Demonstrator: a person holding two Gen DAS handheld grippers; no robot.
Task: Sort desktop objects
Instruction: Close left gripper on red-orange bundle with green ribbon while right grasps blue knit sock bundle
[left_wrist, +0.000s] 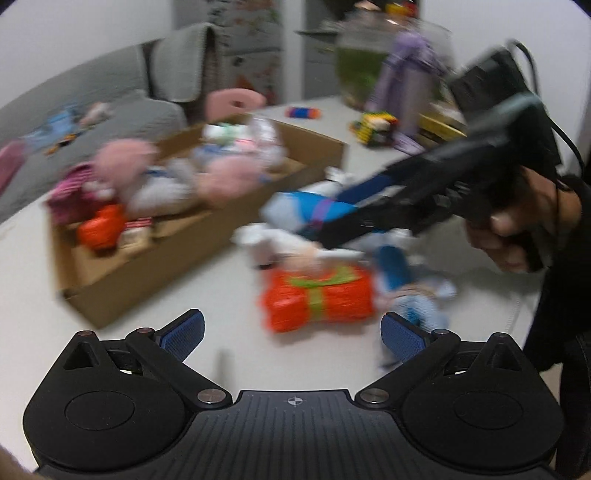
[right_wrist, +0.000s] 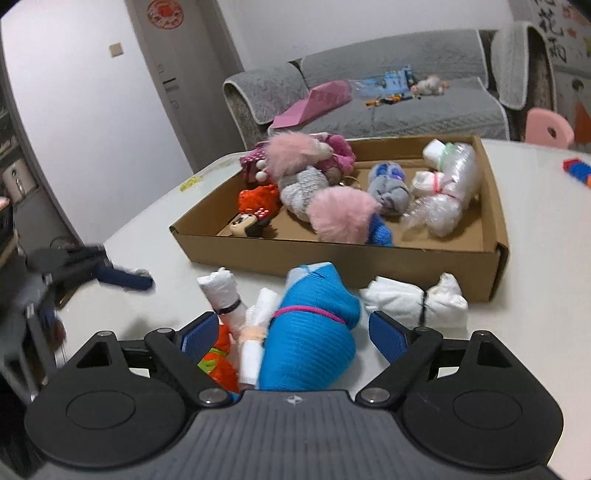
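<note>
A rolled blue knitted bundle (right_wrist: 314, 332), lying on the white table (right_wrist: 535, 258) before the brown cardboard tray (right_wrist: 495, 229), is straddled by the spread right gripper (right_wrist: 291, 332), closure being judged next, while the left gripper (left_wrist: 291, 334) is held open.

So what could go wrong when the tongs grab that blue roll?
The right tongs stand open around the blue roll, with a white bundle and an orange bundle crowded against it, so they might pinch those too. The left tongs, also open, look blurred, so they could bump the orange bundle in front of them.
</note>
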